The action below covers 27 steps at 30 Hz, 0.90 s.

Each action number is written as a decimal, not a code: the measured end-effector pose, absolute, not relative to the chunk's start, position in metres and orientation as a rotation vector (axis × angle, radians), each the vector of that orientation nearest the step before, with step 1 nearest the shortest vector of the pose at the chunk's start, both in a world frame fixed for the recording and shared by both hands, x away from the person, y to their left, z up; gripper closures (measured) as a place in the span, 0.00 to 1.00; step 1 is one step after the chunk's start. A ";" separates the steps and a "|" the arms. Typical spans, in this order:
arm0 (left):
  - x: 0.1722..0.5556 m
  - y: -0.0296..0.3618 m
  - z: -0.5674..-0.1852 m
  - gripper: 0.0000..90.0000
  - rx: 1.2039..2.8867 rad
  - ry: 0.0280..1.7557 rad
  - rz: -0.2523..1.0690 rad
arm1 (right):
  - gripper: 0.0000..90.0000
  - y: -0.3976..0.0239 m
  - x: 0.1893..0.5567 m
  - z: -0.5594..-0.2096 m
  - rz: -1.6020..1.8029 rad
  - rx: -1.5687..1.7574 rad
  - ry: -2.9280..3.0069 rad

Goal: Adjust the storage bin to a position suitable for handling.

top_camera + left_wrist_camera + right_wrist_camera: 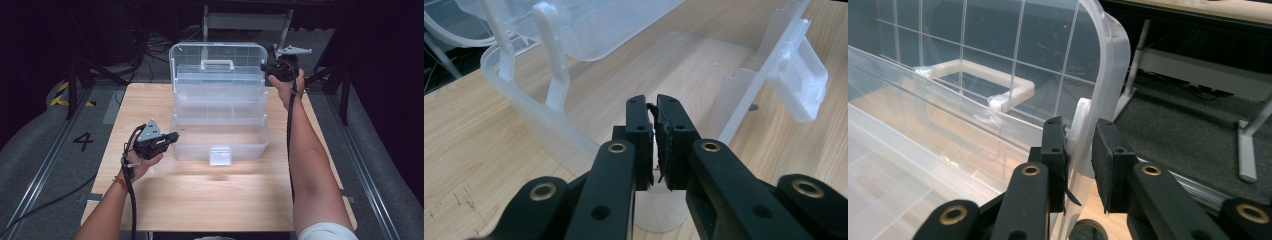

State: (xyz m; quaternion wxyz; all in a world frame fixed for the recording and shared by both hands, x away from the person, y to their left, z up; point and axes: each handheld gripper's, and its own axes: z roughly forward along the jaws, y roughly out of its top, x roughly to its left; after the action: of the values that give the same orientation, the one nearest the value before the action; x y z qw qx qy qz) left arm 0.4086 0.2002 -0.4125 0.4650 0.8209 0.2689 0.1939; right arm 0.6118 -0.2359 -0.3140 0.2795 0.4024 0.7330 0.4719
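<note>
Sitting mid-table, far half, is a clear plastic toolbox (220,135), lid (218,60) swung up and back, cantilever trays (219,95) stepped out above the base. Base compartment looks bare inside, wood grain showing thru the bottom; trays look bare too, tho they're see-thru so hard to be sure. White carry handle (217,64) on the upright lid, front latch (220,156) hanging at the near wall.

Right gripper (278,68) is up at the lid's right edge; in the right gripper view the jaws pinch the lid rim (1083,130) between the pads, closed onto it. Left gripper (167,138) sits low at the base's left-front corner, just beside the wall; in the left gripper view its jaws are closed together w/ nothing between them, tips pointing over the base rim (531,112), white tray link arms (551,55) standing just ahead.

Around: wooden table (215,200), grey floor w/ a painted "4" (83,141) to the left, metal frame legs (247,22) behind the box. Cables trail from both grippers along the forearms.
</note>
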 end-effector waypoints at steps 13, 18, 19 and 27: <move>0.409 0.200 -0.413 0.93 2.011 0.658 0.475 | 0.85 -0.233 0.622 -0.314 1.241 1.127 1.988; 0.409 0.200 -0.413 0.93 2.009 0.658 0.476 | 0.83 -0.231 0.625 -0.315 1.206 1.118 1.992; 0.409 0.200 -0.413 0.93 2.010 0.658 0.476 | 0.83 -0.231 0.625 -0.315 1.207 1.118 1.991; 0.409 0.200 -0.413 0.93 2.005 0.658 0.479 | 0.82 -0.231 0.627 -0.317 1.209 1.122 1.988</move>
State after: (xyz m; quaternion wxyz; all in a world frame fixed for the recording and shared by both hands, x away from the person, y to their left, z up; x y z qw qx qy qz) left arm 0.4090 0.2001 -0.4134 0.4697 0.8180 0.2684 0.1956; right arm 0.6265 -0.2309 -0.3174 0.2757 0.4176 0.7397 0.4499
